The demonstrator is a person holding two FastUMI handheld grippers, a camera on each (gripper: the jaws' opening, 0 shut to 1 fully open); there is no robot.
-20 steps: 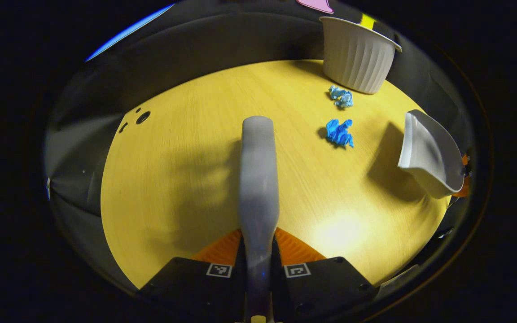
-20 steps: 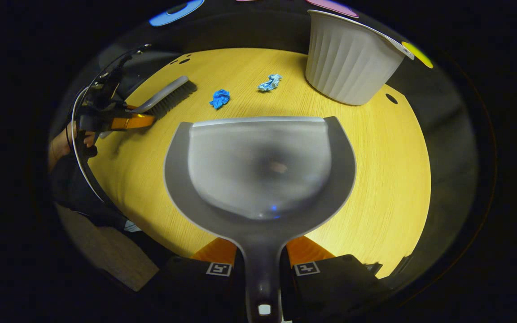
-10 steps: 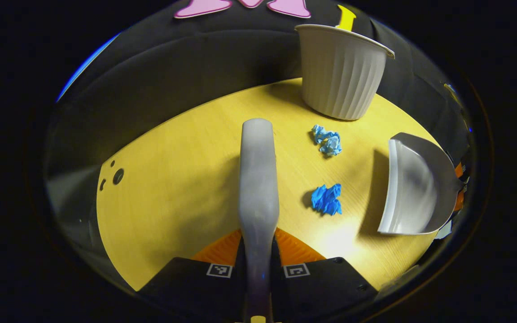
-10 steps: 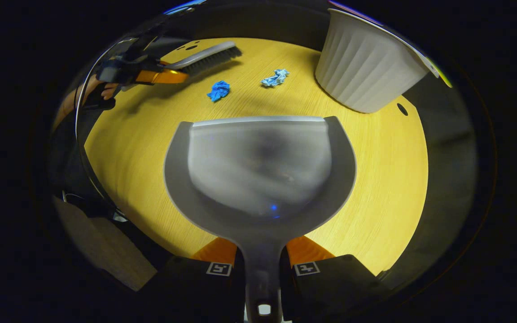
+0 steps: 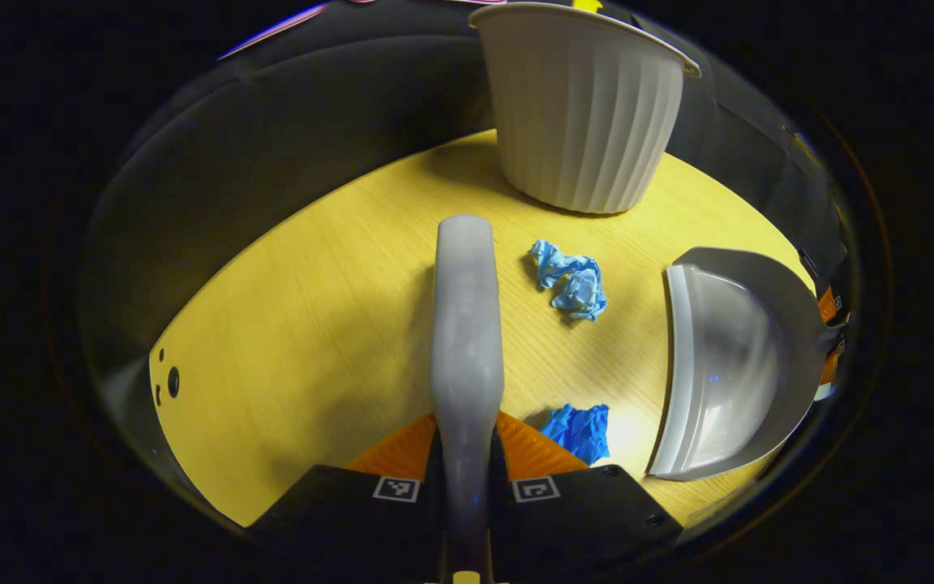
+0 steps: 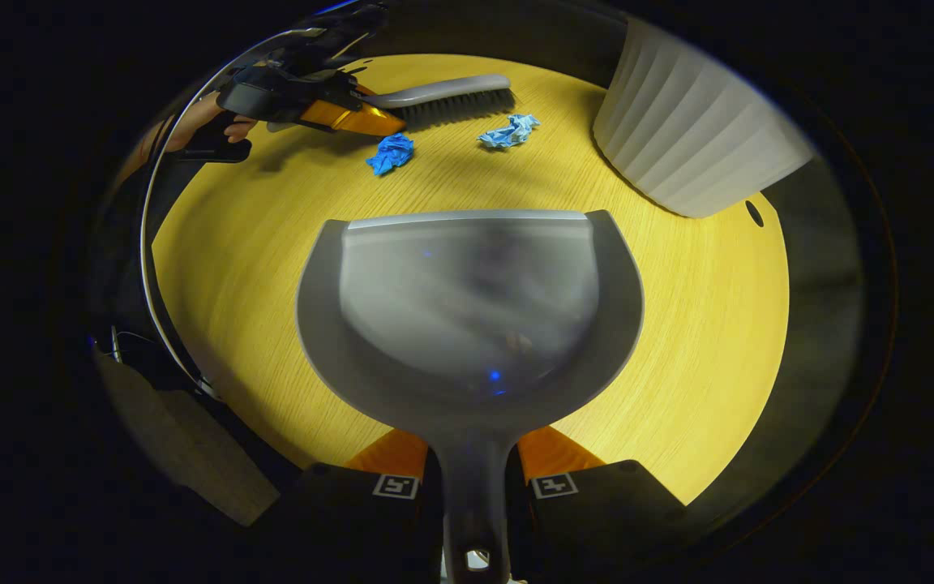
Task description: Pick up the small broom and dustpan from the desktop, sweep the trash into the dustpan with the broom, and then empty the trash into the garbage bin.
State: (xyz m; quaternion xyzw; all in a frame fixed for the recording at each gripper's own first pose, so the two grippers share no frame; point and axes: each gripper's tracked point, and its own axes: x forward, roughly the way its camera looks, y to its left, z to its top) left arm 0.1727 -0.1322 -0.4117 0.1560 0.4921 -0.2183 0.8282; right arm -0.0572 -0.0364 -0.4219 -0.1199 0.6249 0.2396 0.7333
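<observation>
My left gripper point(image 5: 467, 442) is shut on the grey handle of the small broom point(image 5: 465, 324), which points away over the yellow desktop point(image 5: 313, 324). Right of the broom lie a pale blue paper wad point(image 5: 571, 280) and a darker blue wad point(image 5: 580, 431), the darker one close to my fingers. My right gripper point(image 6: 473, 458) is shut on the stem of the grey dustpan point(image 6: 471, 308), held low over the desktop with its lip toward the wads point(image 6: 390, 152) point(image 6: 509, 131). Beyond them the broom point(image 6: 447, 91) and the left gripper point(image 6: 313, 104) are seen. The dustpan point(image 5: 726, 365) stands right of the wads.
A white ribbed garbage bin point(image 5: 584, 105) stands at the far edge of the desktop, just behind the pale wad; in the right gripper view the bin point(image 6: 698, 146) is at the upper right. Small holes point(image 5: 171, 381) mark the desktop's left part. A hand point(image 6: 207, 122) holds the left gripper.
The broom has moved forward past the darker wad, closer to the bin. The dustpan has come nearer to the wads and turned its mouth toward them.
</observation>
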